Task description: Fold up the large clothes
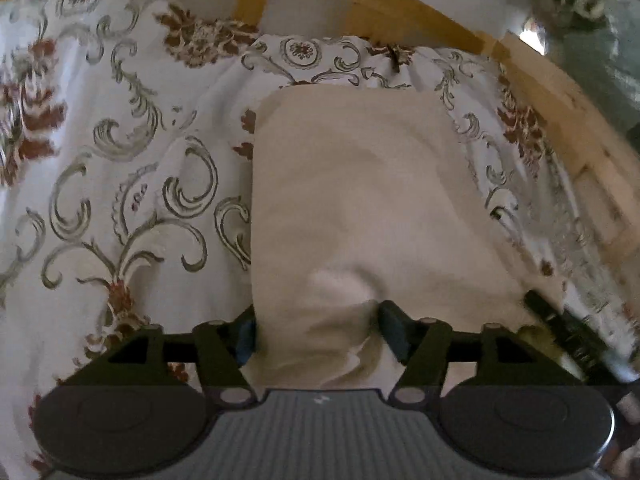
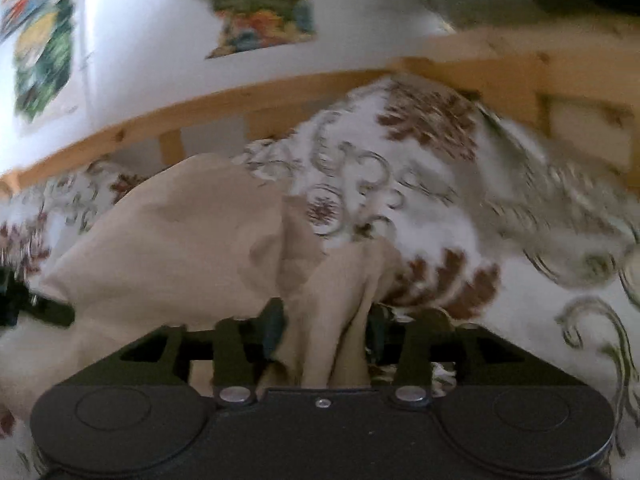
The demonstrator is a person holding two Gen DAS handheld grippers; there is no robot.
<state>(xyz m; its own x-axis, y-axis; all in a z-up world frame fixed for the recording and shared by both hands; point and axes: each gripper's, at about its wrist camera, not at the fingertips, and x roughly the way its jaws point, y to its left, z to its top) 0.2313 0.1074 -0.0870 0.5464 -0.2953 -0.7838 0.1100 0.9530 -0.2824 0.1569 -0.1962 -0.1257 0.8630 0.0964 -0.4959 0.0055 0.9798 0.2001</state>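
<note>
A large beige garment (image 1: 352,184) lies folded into a long rectangle on a floral bedspread (image 1: 120,140). Its near end runs between the fingers of my left gripper (image 1: 320,330), which stands open and wide; the cloth's left edge lies against the left finger (image 1: 246,334). In the right wrist view the same beige garment (image 2: 172,240) is humped up, and a bunched fold of it hangs between the fingers of my right gripper (image 2: 326,330), whose jaws are apart and do not pinch it. The picture there is blurred.
A light wooden bed rail (image 1: 400,12) with slats runs along the far side of the bedspread (image 2: 400,200). A white wall with coloured pictures (image 2: 256,4) rises behind the wooden rail (image 2: 480,64). Part of the other black gripper (image 1: 560,328) shows at the garment's right edge.
</note>
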